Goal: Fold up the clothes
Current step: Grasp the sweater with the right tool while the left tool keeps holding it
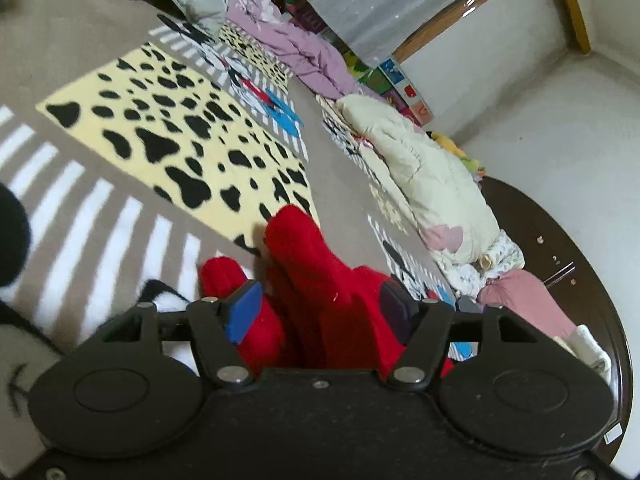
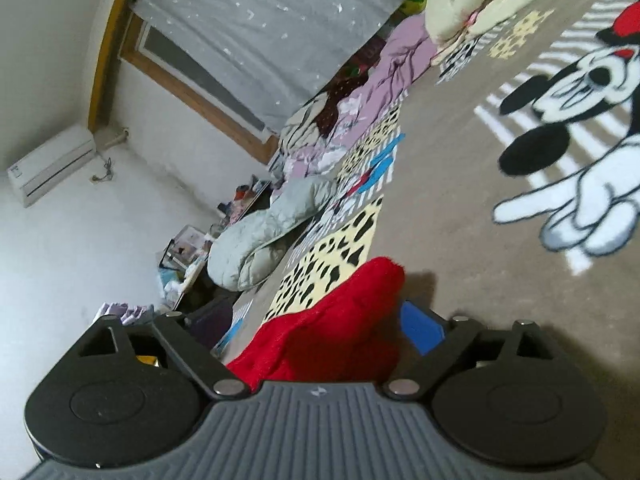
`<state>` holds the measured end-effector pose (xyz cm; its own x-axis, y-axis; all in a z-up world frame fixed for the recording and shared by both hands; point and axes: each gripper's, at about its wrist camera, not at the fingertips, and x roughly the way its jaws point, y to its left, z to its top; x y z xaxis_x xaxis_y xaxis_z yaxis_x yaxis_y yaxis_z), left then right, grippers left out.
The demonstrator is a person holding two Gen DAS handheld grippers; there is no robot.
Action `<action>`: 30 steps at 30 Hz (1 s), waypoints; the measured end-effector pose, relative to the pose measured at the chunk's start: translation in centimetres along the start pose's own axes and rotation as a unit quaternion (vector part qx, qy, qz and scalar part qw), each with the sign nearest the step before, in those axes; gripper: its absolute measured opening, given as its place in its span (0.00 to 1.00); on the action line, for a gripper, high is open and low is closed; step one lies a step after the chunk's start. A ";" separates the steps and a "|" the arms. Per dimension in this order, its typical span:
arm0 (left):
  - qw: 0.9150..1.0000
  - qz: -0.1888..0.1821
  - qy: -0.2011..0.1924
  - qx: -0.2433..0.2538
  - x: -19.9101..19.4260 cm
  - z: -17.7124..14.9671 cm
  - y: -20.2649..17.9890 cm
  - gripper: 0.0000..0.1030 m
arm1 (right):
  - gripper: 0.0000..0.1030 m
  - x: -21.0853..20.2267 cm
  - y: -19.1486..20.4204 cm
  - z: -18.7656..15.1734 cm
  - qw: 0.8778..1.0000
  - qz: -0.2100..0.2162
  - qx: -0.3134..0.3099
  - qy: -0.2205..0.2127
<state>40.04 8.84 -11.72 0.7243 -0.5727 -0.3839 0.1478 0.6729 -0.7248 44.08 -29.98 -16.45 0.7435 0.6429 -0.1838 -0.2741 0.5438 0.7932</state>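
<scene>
A thick red knitted garment (image 1: 320, 280) fills the gap between the blue pads (image 1: 244, 312) of my left gripper (image 1: 318, 306), which is shut on a bunched fold. Its lumpy ends stick out forward over the patterned rug (image 1: 100, 208). In the right wrist view the same red garment (image 2: 340, 320) bulges up between the fingers of my right gripper (image 2: 320, 332) and covers the left finger. Only the right blue pad (image 2: 420, 328) shows, pressed against the fabric. The garment casts a shadow on the rug (image 2: 460, 208).
Piles of clothes line the rug's edge: a cream padded coat (image 1: 432, 176), lilac bedding (image 1: 312, 56), a grey-green jacket (image 2: 264, 236). A dark round table (image 1: 560, 248) stands at the right. A curtained window (image 2: 256, 24), white walls and an air conditioner (image 2: 52, 164) lie beyond.
</scene>
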 end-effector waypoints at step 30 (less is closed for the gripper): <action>0.975 -0.151 0.007 0.164 -10.0 -5.9 -5.0 0.45 | 0.91 -10.9 6.3 -3.9 0.962 0.270 0.031 0.037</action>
<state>28.06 8.47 -7.68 0.6060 -0.7722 -0.1909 0.5617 0.5854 -0.5846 31.90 -31.42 -11.69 0.4567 0.8607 0.2250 -0.5697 0.0887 0.8170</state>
